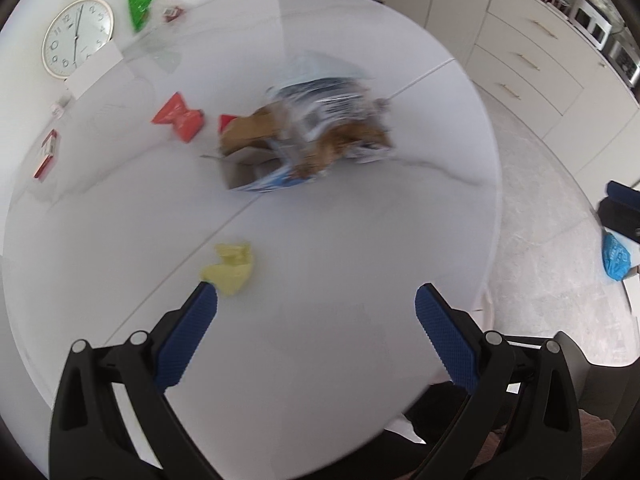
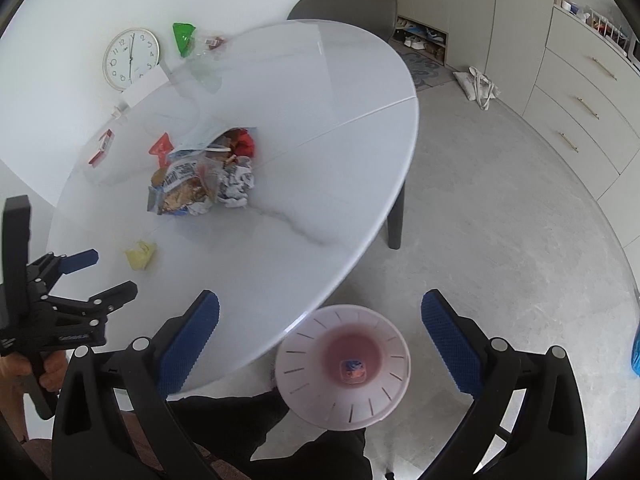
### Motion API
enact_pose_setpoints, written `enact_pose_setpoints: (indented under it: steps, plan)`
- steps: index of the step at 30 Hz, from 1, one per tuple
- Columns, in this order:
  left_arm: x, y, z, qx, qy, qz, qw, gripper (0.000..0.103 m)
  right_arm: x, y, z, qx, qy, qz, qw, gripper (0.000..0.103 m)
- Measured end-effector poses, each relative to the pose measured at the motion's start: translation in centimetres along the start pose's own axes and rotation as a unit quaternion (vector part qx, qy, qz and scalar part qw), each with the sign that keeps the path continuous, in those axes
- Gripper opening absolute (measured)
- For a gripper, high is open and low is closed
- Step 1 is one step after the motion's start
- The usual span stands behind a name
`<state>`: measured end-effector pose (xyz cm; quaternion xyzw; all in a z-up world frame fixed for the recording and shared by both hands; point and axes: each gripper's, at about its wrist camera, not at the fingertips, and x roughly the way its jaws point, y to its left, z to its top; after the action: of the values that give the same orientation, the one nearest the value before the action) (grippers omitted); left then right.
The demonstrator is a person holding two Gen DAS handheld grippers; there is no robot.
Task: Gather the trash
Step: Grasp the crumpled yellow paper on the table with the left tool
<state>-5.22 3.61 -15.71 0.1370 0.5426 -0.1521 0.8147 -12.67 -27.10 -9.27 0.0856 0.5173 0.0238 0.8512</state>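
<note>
A pile of wrappers and a torn box (image 1: 316,128) lies mid-table; it also shows in the right wrist view (image 2: 204,176). A crumpled yellow paper (image 1: 230,266) lies just beyond my left gripper (image 1: 316,308), which is open and empty above the white round table (image 1: 360,260). A red wrapper (image 1: 180,116) and a red-white packet (image 1: 46,154) lie to the left. My right gripper (image 2: 320,316) is open and empty above a white bin (image 2: 344,366) beside the table edge, with one small item at its bottom. The left gripper also shows in the right wrist view (image 2: 108,272).
A wall clock (image 1: 78,36), a green wrapper (image 1: 140,8) and clear plastic sit at the table's far left. A grey chair (image 2: 348,8) stands behind the table. Drawers (image 2: 580,100) line the right wall. A blue bag (image 1: 616,258) lies on the floor.
</note>
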Motion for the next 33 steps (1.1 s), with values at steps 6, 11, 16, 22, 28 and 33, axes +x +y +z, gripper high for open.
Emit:
enact_pose_setpoints:
  steps: [6, 11, 16, 22, 28, 33]
  plan:
    - [3.3, 3.9, 0.0, 0.001, 0.01, 0.011, 0.9999, 0.092, 1.2, 3.2, 1.1, -0.001, 0.002, 0.005, 1.0, 0.1]
    - [5.9, 5.4, 0.1, -0.001, 0.025, 0.004, 0.9997, 0.082, 1.9, 5.8, 1.7, -0.001, 0.007, 0.009, 1.0, 0.1]
    - [7.9, 6.0, 0.2, 0.0, 0.038, 0.004, 0.9993, 0.068, 2.4, 7.5, 2.0, -0.01, 0.014, 0.009, 1.0, 0.1]
    - [8.9, 6.9, 0.1, -0.026, 0.034, -0.016, 0.9989, 0.045, 2.4, 8.5, 2.5, -0.026, 0.017, 0.011, 0.999, 0.1]
    - [8.7, 7.4, 0.1, -0.032, 0.024, -0.028, 0.9988, 0.044, 3.1, 9.2, 6.7, -0.021, 0.001, 0.073, 0.997, 0.1]
    - [6.7, 8.2, -0.1, -0.05, 0.002, -0.038, 0.9981, 0.044, 7.3, 10.8, 14.2, -0.002, 0.016, 0.107, 0.994, 0.096]
